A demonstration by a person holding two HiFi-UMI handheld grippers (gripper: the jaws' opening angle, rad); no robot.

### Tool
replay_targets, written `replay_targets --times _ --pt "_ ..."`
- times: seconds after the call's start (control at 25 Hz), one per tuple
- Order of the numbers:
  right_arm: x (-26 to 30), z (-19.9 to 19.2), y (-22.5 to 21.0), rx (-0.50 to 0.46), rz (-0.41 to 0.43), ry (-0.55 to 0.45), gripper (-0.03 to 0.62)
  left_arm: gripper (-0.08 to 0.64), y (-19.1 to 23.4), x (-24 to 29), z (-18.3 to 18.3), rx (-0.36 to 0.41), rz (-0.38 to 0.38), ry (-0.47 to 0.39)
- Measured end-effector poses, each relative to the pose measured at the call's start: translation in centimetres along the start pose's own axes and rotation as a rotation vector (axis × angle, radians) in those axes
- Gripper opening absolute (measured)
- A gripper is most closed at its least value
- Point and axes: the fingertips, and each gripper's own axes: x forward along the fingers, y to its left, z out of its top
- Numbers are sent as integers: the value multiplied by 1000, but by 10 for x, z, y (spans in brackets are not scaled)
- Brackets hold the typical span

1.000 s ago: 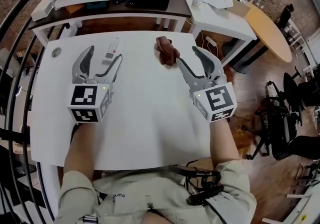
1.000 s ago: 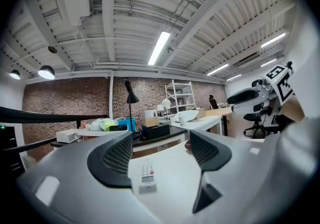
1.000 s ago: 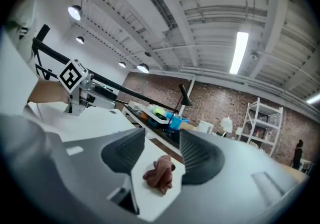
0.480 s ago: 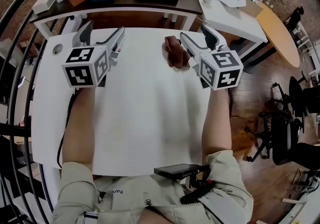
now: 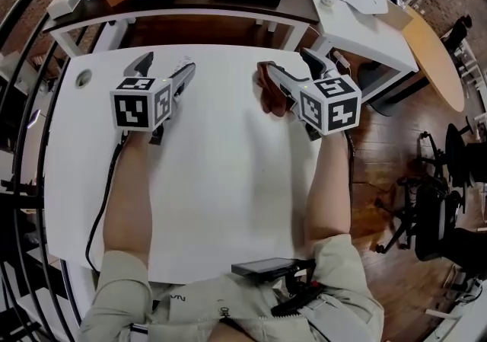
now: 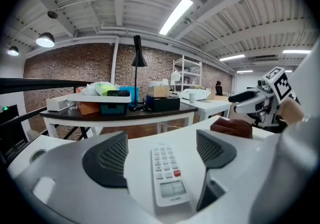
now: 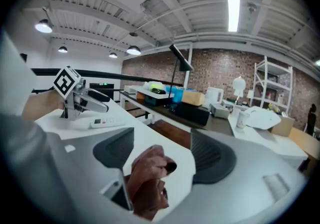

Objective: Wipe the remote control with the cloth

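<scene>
The white remote control [image 6: 167, 175] lies flat on the white table [image 5: 228, 180], buttons up. It sits between the jaws of my left gripper [image 6: 161, 136], whose pads stand clear of it on both sides. In the head view the left gripper [image 5: 162, 68] covers most of the remote. The crumpled brown cloth [image 5: 268, 91] lies at the table's far right. My right gripper [image 7: 162, 135] straddles the cloth [image 7: 147, 178] without pressing on it. The jaws of both grippers have just been opening. The head view shows the right gripper [image 5: 293, 65] over the cloth.
Behind the white table stands a dark side table [image 5: 190, 9] with trays, boxes and a black desk lamp [image 6: 138, 58]. A second white table [image 5: 358, 20] with a paper cup is at the far right. A black railing [image 5: 23, 43] curves along the left.
Both grippers have moved away from me across the table and come down. The left one now straddles the remote, the right one the cloth. Both pairs of jaws stand wider.
</scene>
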Motion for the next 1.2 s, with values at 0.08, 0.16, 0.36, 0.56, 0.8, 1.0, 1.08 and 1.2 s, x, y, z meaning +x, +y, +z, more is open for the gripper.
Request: replay_targets --times 0.08,0.16,0.36,0.56,0.8,1.0,1.08,1.2 --pt "4 -8 6 -25 30 40 354 422 -1 8 -15 20 4 64" --pt "7 -18 8 -48 52 81 356 422 0 14 -29 24 6 115" --pt "12 -35 7 -72 81 148 356 422 1 26 -48 41 6 185" --pt "19 -50 16 -66 138 196 356 419 1 31 -55 52 4 235" --pt "24 -65 23 -77 175 245 356 362 2 33 -62 101 3 337" --pt "27 -75 23 -69 186 272 356 359 2 39 -66 43 -49 402" --pt "29 -78 24 -62 189 280 356 357 3 40 -67 23 -60 420" --pt "31 -81 23 -48 183 290 354 337 6 39 -67 10 -55 421"
